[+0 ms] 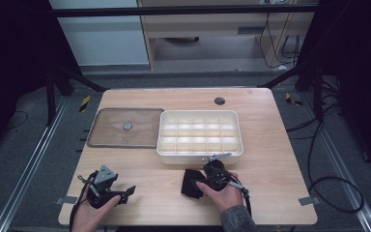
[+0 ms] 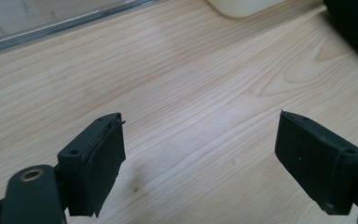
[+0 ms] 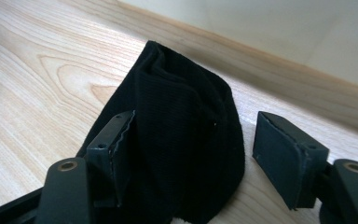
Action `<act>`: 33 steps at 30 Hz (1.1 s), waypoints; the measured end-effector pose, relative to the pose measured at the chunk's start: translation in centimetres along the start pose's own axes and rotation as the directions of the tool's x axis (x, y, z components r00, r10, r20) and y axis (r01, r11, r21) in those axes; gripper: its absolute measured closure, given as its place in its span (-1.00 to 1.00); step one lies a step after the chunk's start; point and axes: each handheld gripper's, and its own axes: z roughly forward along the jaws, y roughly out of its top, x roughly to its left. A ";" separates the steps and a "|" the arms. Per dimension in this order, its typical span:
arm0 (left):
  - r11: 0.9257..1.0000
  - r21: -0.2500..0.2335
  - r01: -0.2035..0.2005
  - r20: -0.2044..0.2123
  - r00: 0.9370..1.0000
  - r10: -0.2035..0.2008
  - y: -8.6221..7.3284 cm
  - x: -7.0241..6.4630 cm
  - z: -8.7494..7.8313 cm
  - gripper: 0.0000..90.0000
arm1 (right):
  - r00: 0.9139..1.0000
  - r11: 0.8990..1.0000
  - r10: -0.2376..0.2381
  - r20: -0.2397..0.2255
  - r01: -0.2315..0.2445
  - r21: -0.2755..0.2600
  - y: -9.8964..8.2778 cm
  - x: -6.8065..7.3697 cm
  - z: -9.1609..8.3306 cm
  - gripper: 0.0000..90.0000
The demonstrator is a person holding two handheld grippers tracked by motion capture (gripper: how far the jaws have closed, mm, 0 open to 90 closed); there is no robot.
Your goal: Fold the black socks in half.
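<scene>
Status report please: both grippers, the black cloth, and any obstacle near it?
Left gripper open over bare table, holding nothing. Right gripper open, jaws either side of the black cloth, pads not pressing. White divided box close behind the cloth.

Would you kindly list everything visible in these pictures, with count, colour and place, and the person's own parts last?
Table: one, light wood, bearing everything listed below.
Compartment box: one, cream white, gridded and empty, middle of the table.
Lid: one, clear with a small round knob, flat to the left of the box.
Black cloth: one, black ribbed fabric, folded, on the table in front of the box; in the right gripper view it lies between the open jaws, with the right pad clear of it.
Grommet hole: one, dark, at the table's far edge.
Left gripper: one, black, near left of the table, jaws open over bare wood.
Right gripper: one, black, at the cloth.
Hands: two, entering from the bottom edge.
</scene>
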 end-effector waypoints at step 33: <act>0.999 0.037 0.015 -0.079 0.997 -0.012 -1.1 1.7 -0.1 -0.71 | 0.999 0.998 -0.030 -0.019 0.031 0.055 0.7 1.2 0.4 0.37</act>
